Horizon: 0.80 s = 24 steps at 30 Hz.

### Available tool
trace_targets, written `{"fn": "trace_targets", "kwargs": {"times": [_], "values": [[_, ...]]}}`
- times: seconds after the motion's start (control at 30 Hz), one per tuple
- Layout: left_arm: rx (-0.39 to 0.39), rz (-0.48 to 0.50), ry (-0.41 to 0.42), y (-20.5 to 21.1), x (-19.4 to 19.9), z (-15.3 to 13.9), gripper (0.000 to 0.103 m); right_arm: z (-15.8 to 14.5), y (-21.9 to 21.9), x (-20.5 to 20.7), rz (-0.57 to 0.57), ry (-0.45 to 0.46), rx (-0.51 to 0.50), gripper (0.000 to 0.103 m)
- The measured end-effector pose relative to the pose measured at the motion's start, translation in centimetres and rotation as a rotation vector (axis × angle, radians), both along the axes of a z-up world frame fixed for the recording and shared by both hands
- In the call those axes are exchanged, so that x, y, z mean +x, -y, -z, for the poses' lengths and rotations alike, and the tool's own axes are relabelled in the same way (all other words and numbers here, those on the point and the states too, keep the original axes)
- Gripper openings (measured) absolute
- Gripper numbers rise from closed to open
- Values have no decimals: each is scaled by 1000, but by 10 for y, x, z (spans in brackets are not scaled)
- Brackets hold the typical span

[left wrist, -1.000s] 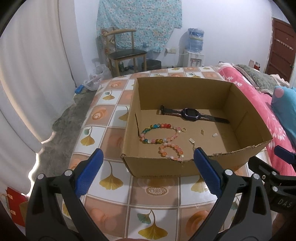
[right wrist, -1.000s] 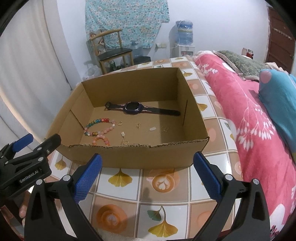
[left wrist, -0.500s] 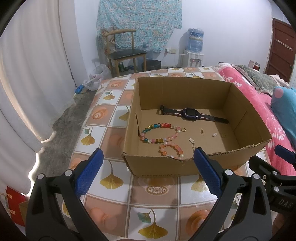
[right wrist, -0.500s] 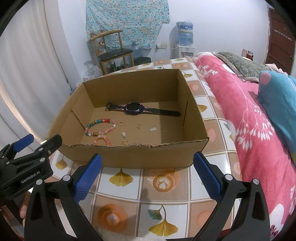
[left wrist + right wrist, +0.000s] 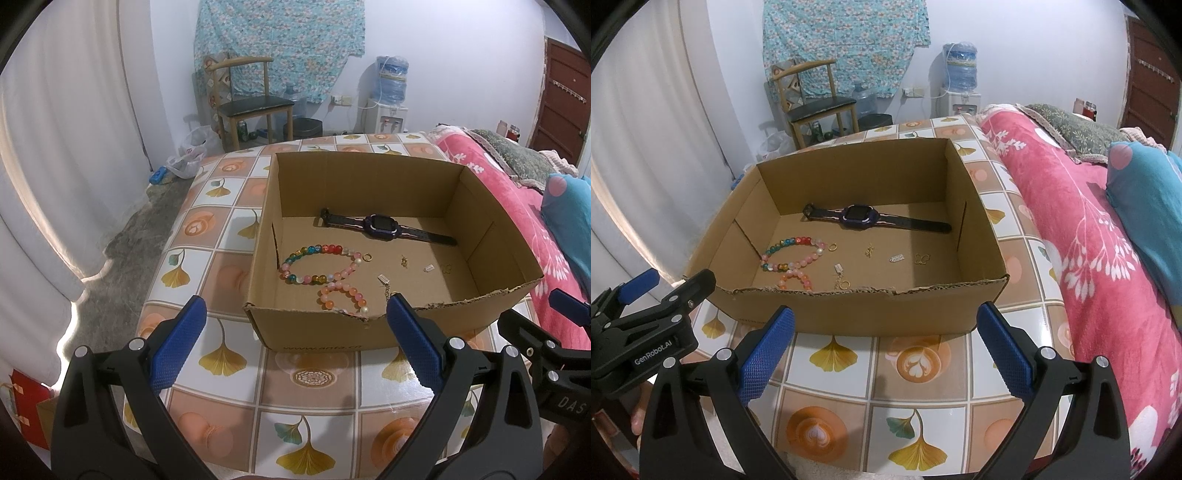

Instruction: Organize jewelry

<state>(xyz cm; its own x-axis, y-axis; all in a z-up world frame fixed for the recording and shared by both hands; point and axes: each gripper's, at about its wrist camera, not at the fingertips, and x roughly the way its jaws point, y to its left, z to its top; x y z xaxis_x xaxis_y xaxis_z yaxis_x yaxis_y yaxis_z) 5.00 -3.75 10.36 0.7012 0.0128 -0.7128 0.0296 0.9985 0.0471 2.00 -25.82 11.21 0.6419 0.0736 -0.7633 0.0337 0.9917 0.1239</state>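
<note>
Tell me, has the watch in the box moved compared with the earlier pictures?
No. The watch lies along the far wall of the cardboard box, beyond the multicoloured bead bracelet, just as before.

Soft, even daylight glows through the white curtain (image 5: 55,166) on the left, blowing out along its hem, the glossy table (image 5: 923,369) catching faint sheen, shadows weak, focus crisp, while fisheye bending and black corners ring both views.

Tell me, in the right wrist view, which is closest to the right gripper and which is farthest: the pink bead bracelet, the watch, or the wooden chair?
1. pink bead bracelet: in the box, by its near wall, left side.
2. watch: along the box's far wall.
3. wooden chair: on the floor past the table.

The right gripper hangs open before the box.
</note>
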Motion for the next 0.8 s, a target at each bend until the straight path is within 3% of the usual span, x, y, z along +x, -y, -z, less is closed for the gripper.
{"fn": "trace_targets", "kwargs": {"times": [0.8], "values": [[-4,-4,-4,-1,-1,2,94,-2,0,1,2,-3,0,96]]}}
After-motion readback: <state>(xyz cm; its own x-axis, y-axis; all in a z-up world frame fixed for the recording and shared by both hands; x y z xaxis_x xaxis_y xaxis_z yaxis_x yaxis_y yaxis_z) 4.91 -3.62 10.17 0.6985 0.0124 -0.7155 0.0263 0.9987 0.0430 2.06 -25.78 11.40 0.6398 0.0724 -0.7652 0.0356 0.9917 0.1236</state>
